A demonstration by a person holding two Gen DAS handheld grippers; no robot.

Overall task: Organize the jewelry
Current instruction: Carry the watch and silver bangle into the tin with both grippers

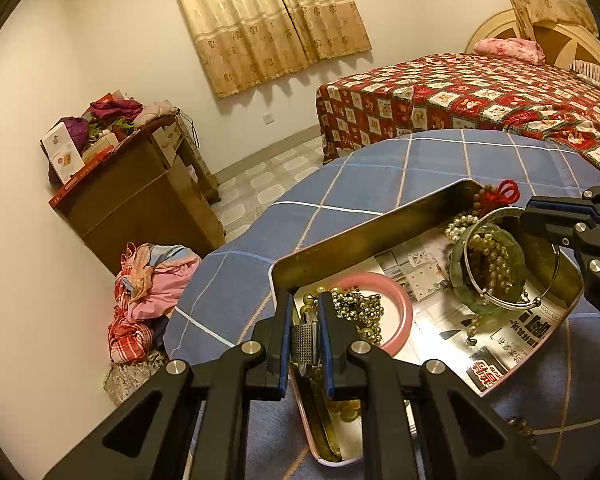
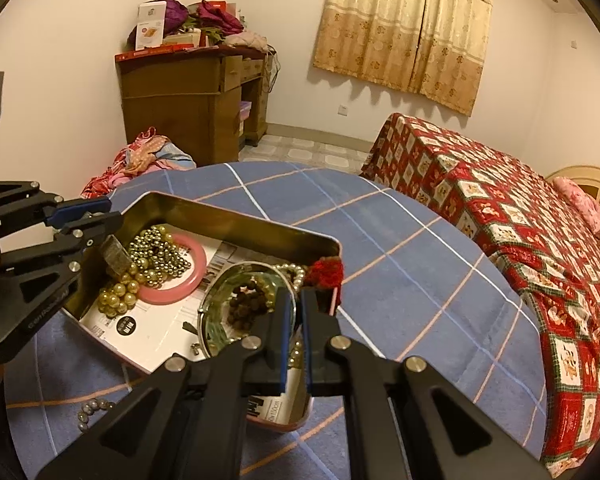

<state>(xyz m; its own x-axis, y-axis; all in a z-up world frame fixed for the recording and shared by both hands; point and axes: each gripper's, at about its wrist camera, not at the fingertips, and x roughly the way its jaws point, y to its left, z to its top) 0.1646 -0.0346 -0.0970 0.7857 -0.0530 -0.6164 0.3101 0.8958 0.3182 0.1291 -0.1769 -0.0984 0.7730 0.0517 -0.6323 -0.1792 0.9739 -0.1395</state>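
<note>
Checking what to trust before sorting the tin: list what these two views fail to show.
- Mesh watch band, left wrist view: its dial is hidden by the left gripper shut on it.
- Silver bangle, right wrist view: the right gripper covers its near edge, so the grip is unclear.
- Loose beads on the cloth: too small to identify.

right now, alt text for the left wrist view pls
The left gripper is shut on a mesh watch band over an open metal tin holding a pink bangle and bead strands, on a blue checked tablecloth.
</note>
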